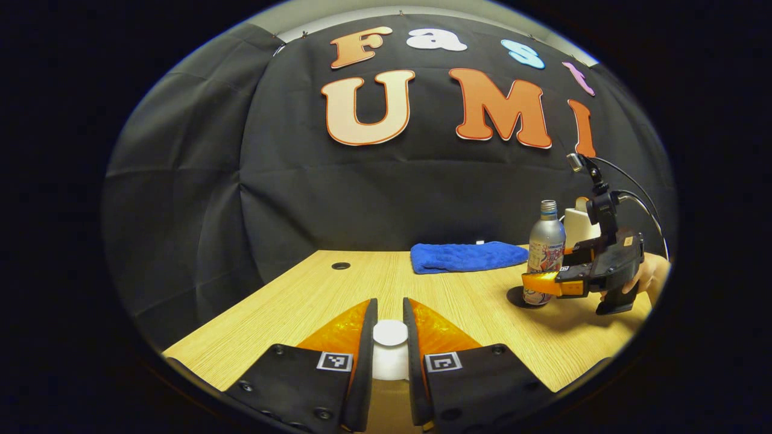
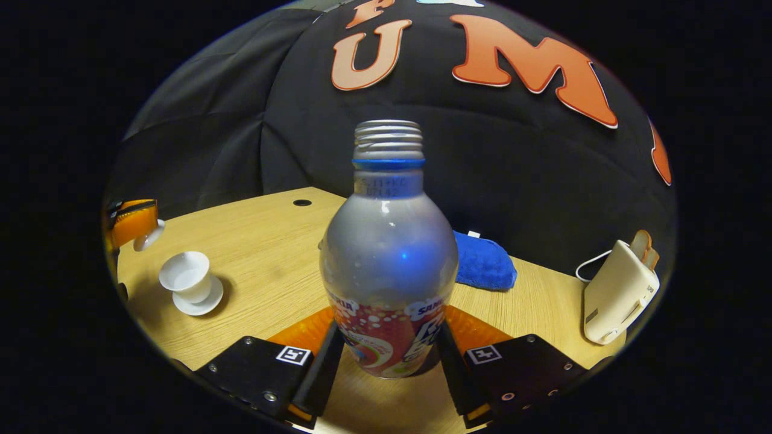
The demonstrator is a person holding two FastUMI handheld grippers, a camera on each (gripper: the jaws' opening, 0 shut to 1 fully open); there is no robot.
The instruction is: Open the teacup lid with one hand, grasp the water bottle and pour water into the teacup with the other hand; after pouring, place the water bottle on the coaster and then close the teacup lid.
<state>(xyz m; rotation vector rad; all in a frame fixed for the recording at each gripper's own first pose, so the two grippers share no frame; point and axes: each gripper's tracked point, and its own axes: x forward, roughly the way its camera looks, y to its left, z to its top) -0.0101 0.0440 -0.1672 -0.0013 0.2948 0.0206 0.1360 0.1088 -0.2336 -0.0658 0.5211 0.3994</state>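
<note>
Your left tool (image 1: 390, 337) is closed narrow on the teacup lid (image 1: 390, 333), a small white glazed disc with a round knob, pinched between the two orange translucent fingers (image 1: 344, 331). In the right gripper view that same tool (image 2: 143, 236) sits at the left edge of the bench, the lid (image 2: 146, 239) tilted in its tip, held just above and beside the teacup (image 2: 186, 276).

The teacup is a white, smooth, flared bowl standing upright and open on its matching round saucer (image 2: 204, 303), near the bench's left edge as the right gripper view shows it.

Your right tool (image 2: 389, 352) has its fingers pressed on either side of the water bottle (image 2: 389, 265), low on its body at the printed red and white label. The bottle is a bulbous frosted metal-look shape narrowing to a ribbed threaded neck with a blue ring; its cap is off. Its long axis stands vertical, the mouth pointing straight up. In the left gripper view the bottle (image 1: 546, 247) rests upright on a dark round coaster (image 1: 520, 298) toward the right side of the bench, with your right tool (image 1: 543, 283) and hand (image 1: 651, 274) around it.

The bench (image 1: 313, 295) is pale wood-grain laminate with a round cable hole. A blue terry cloth (image 1: 467, 256) lies folded by the back edge. A cream plastic toaster (image 2: 618, 292) stands near the right edge.
</note>
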